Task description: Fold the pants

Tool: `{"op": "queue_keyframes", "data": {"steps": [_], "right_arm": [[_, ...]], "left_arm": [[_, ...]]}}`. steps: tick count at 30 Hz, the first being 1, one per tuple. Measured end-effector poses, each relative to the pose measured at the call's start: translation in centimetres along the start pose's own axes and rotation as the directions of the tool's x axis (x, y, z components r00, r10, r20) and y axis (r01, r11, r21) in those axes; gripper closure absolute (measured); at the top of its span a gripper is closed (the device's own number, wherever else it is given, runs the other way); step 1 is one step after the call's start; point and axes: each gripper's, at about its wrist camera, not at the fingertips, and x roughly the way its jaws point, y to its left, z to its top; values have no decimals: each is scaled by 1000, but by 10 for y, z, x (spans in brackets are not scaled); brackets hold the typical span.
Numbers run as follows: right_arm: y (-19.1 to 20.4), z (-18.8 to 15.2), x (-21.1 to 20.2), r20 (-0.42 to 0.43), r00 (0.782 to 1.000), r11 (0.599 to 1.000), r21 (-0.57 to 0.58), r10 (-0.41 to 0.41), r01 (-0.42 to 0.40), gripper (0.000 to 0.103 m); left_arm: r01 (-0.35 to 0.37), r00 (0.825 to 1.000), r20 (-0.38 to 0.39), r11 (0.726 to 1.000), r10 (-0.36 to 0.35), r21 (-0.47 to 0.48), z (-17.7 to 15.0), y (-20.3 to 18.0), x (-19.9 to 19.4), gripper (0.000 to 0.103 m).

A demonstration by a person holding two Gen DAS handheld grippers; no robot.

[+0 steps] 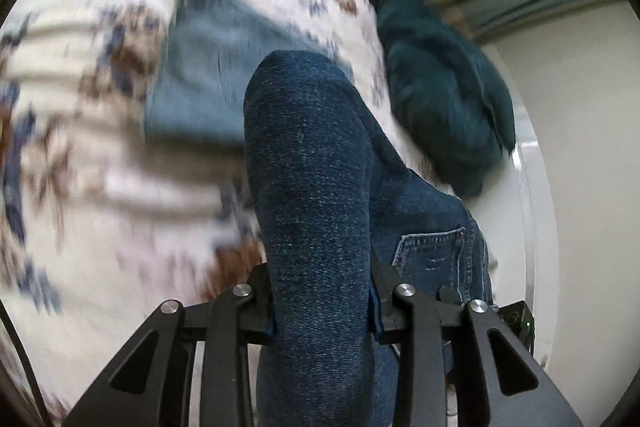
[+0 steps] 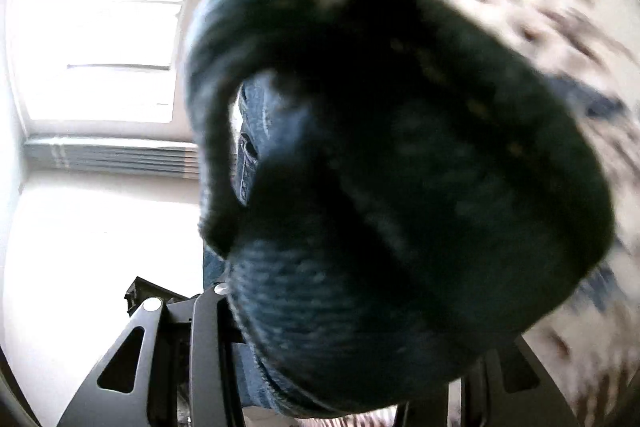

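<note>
Dark blue denim pants (image 1: 316, 187) hang from my left gripper (image 1: 322, 303), which is shut on a fold of the fabric; a back pocket (image 1: 436, 251) shows to the right. In the right wrist view the same dark denim (image 2: 400, 167) bulges over the lens and hides the fingertips of my right gripper (image 2: 340, 355), which is shut on the cloth. Both grippers hold the pants lifted above a patterned carpet (image 1: 100, 167).
A folded light blue pair of jeans (image 1: 200, 75) lies on the carpet beyond the held pants. A dark teal garment (image 1: 440, 99) lies at the carpet's right edge by a white wall. A bright window (image 2: 100, 47) and a radiator (image 2: 112, 155) show in the right wrist view.
</note>
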Motion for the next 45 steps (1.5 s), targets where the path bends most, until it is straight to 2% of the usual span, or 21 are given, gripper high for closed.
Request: {"op": "queue_keyframes", "data": {"steps": [4,5,6,8,14,17,19,22,25,26,28,31,33,34,35,37,40,41,42,43,45], "right_arm": [[41,46,94,6,999,998,-39,44,-44,58],[30,60,80,9,999,998,-42,51,-51,58],[38,92,110,14,998,997,-45,57,-56,58],[47,114,155,19,998,997,-42,66,-65,58],[34,156,260,21,998,998,-13,54,-54,58],[13,167,305,-3,1000,1000,19,-4,4,58],[0,172,323,-19,1000,999,37,-22,23,59],[-17,181,340,-43,999,998,68,-10,13,60],[-23,181,343,-51,998,997,66,-24,28,60],[-23,174,334,-51,998,997,63,-38,42,59],[-34,177,323,-61,997,995,91,-38,43,56],[-23,187,330,-125,988,990,91,-95,107,47],[-8,195,332,-164,973,984,48,-160,170,34],[0,196,331,-168,964,978,9,-205,209,18],[14,196,328,-152,941,952,-74,-304,295,15],[38,196,320,-86,899,891,-208,-429,405,14],[70,216,323,93,777,692,-397,-623,603,14],[91,185,319,158,709,591,-447,-687,672,14],[83,177,317,186,677,545,-462,-712,700,14],[79,168,319,190,656,518,-473,-730,713,14],[60,158,319,145,632,506,-478,-761,718,14]], "left_arm": [[-15,999,38,1000,14,23,81,20,11,74],[-21,999,44,999,19,34,99,23,15,74],[-32,999,45,998,30,45,123,30,23,74],[-37,999,35,998,35,58,157,45,36,74],[-32,999,-33,998,34,51,219,102,95,74],[-58,994,-94,998,60,27,226,133,124,73],[-38,994,-106,999,37,-6,223,152,133,72],[8,994,-110,1000,-10,-19,219,168,136,68],[-6,995,-103,1000,5,-15,218,165,134,68],[-29,995,-97,1000,28,-9,216,158,130,65],[-130,988,-81,991,132,27,211,136,120,59],[-297,952,-32,945,304,137,200,104,108,40],[-373,926,16,912,376,170,188,91,101,10],[-404,914,32,897,405,177,182,87,98,6],[-420,907,40,888,420,186,175,81,97,3],[-460,886,39,865,462,203,165,74,100,3],[-501,862,41,833,506,235,157,68,112,3],[-516,852,40,822,522,243,156,69,117,3],[-542,833,38,801,551,255,155,71,124,3],[-552,824,22,793,567,256,156,75,132,3],[-543,828,-19,810,560,223,153,85,138,3]]}}
